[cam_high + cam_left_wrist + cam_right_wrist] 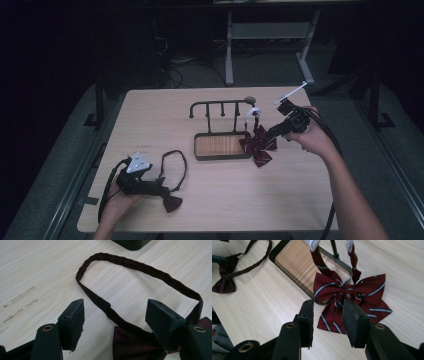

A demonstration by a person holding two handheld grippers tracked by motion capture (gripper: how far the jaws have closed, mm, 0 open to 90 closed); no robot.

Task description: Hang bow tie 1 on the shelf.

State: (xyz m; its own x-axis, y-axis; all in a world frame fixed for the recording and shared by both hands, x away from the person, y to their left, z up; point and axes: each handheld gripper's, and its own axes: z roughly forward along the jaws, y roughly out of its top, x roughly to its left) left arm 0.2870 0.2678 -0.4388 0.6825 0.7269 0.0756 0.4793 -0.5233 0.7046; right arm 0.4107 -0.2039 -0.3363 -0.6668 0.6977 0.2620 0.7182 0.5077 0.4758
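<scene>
Dark maroon bow tie (132,342), red white-striped bow (352,293)

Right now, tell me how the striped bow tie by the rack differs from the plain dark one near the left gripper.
The striped bow tie is bright red with pale stripes; the plain bow tie is a solid dark maroon. The striped one hangs by its strap from the rack, its bow resting over the tray's edge; the plain one lies flat on the table, its strap loop spread out. Both are pre-tied bows on a neck strap.
</scene>
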